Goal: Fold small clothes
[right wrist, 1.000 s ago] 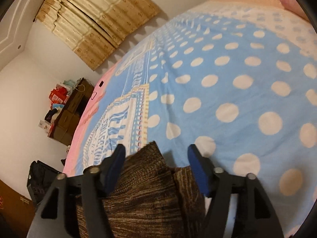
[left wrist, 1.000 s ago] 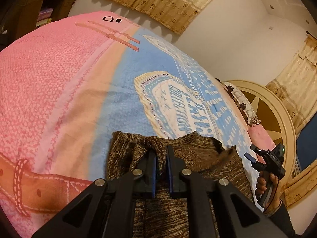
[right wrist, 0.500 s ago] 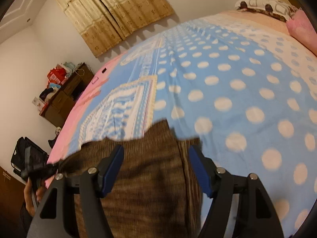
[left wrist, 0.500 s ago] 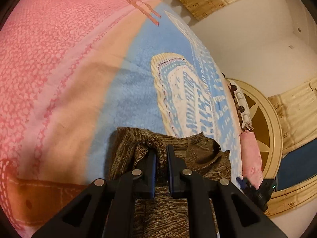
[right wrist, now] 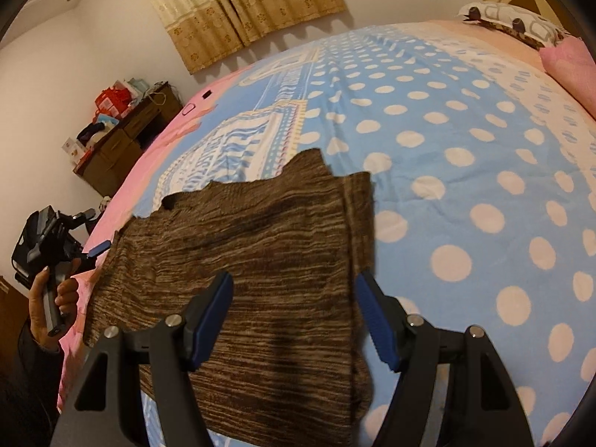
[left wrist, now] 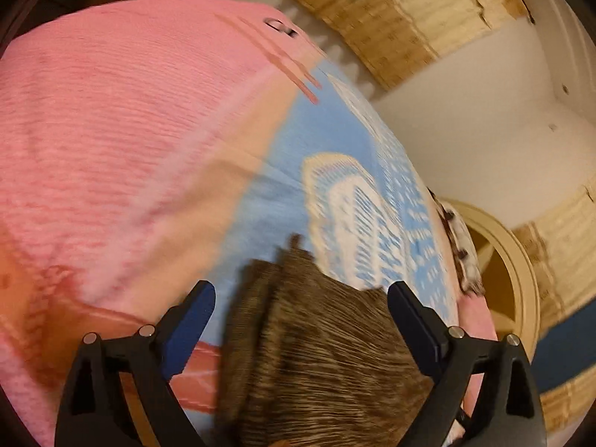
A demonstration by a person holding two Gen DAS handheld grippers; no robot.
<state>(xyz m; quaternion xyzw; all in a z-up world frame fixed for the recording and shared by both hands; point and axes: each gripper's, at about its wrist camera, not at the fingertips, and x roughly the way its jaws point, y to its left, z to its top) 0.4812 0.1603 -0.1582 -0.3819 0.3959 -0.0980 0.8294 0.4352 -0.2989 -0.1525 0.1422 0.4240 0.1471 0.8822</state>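
- Warm, yellowish indoor light fills both views; its source is out of frame.
- The left wrist view is smeared by motion: the brown knit garment (left wrist: 320,354) and the bedspread (left wrist: 130,149) print streak, though the left tongs (left wrist: 301,305) stay crisp.
- The right wrist view is sharp; the polka dots and the curtain (right wrist: 242,3) read clearly.
- Soft shadows of the right tongs (right wrist: 294,298) fall on the garment below them.
- Fisheye bending bulges the bed into a dome, and dark vignetting rings the corners.
- No harsh glare; the white wall (right wrist: 74,74) is evenly lit.
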